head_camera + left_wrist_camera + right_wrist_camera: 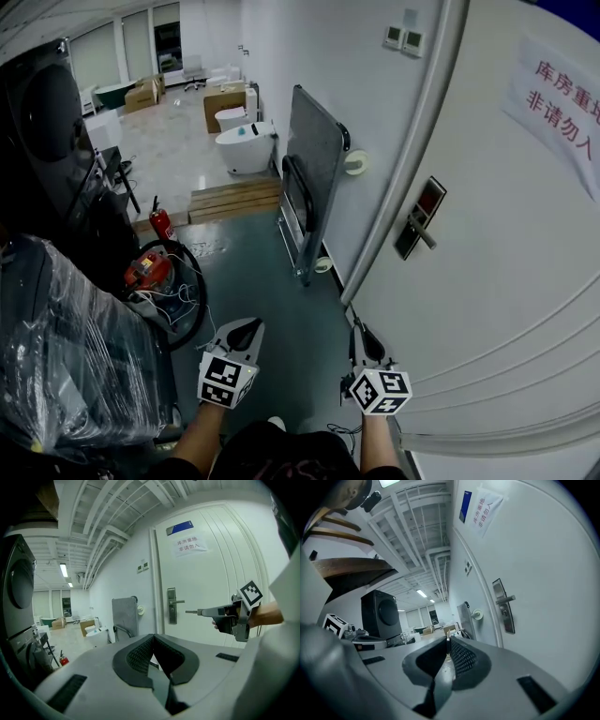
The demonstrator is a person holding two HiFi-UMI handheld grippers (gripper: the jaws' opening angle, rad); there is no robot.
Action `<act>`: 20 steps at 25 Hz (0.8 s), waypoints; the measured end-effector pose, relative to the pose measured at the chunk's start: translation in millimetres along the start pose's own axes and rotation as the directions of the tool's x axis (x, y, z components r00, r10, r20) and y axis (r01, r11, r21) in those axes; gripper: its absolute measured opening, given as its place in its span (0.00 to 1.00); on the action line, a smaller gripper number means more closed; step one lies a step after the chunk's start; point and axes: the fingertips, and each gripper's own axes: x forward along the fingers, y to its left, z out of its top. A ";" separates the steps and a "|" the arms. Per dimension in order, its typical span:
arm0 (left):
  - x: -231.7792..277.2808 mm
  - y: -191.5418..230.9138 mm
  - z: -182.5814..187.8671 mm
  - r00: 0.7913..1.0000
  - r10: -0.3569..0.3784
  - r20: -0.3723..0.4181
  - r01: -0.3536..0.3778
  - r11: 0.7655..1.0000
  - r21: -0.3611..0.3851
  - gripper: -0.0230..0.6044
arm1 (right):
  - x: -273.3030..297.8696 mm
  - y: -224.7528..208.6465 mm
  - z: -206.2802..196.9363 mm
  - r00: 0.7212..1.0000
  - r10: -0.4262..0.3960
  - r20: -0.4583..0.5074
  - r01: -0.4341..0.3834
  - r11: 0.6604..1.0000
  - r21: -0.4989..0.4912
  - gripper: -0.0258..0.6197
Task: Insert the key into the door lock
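right claw (360,337): clamped shut on the key (448,644); the thin metal blade stands on edge between the pads and sticks out past their tips.
key: held in the air in the right claw, not in the door lock (419,217). In the left gripper view its tip (191,612) points toward 9 o'clock, at the lock plate, and touches nothing.
left claw (246,333): pads together with nothing between them. In the head view it is at 9 o'clock from the right claw, near it.
door lock: a dark upright plate with a lever handle on the white door (506,281). In the head view it is at 1 o'clock from the right claw and well apart from it.
paper sign (562,98): white with red characters, on the door at 1 o'clock from the lock.
platform trolley (314,169): folded upright against the wall (291,47), at 12 o'clock from the claws.
fire extinguisher (161,223): red, on the floor (272,281) at 11 o'clock from the left claw.
washing machine (42,122): dark, at the head view's left edge, around 10 o'clock.
toilets (246,145): white, on the far floor at 12 o'clock.
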 end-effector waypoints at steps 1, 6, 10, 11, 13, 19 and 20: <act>5.9 0.8 1.8 1.000 -0.012 0.001 0.012 1.000 0.006 0.06 | 3.3 -2.2 0.7 1.000 -0.008 0.001 0.008 1.000 0.002 0.16; 32.9 0.2 3.5 0.997 -0.074 -0.005 0.074 0.997 0.030 0.06 | 12.9 -15.5 2.7 0.998 -0.052 0.020 0.052 0.998 0.021 0.16; 52.3 1.9 3.7 0.994 -0.106 -0.018 0.106 0.994 0.040 0.06 | 23.1 -28.5 6.0 0.996 -0.079 0.030 0.078 0.996 0.037 0.16; 56.8 2.5 4.5 0.994 -0.112 -0.019 0.113 0.993 0.042 0.06 | 26.2 -31.2 6.2 0.996 -0.086 0.031 0.085 0.995 0.043 0.16; 67.5 5.7 6.9 0.992 -0.121 -0.015 0.122 0.991 0.047 0.06 | 34.5 -36.3 8.0 0.995 -0.098 0.036 0.096 0.994 0.048 0.16; 97.6 14.2 9.4 0.990 -0.140 -0.016 0.141 0.989 0.047 0.06 | 60.5 -50.4 17.2 0.993 -0.110 0.050 0.108 0.993 0.038 0.16; 103.2 16.4 9.4 0.990 -0.142 -0.018 0.143 0.989 0.047 0.06 | 65.8 -53.2 18.9 0.992 -0.112 0.054 0.110 0.993 0.038 0.16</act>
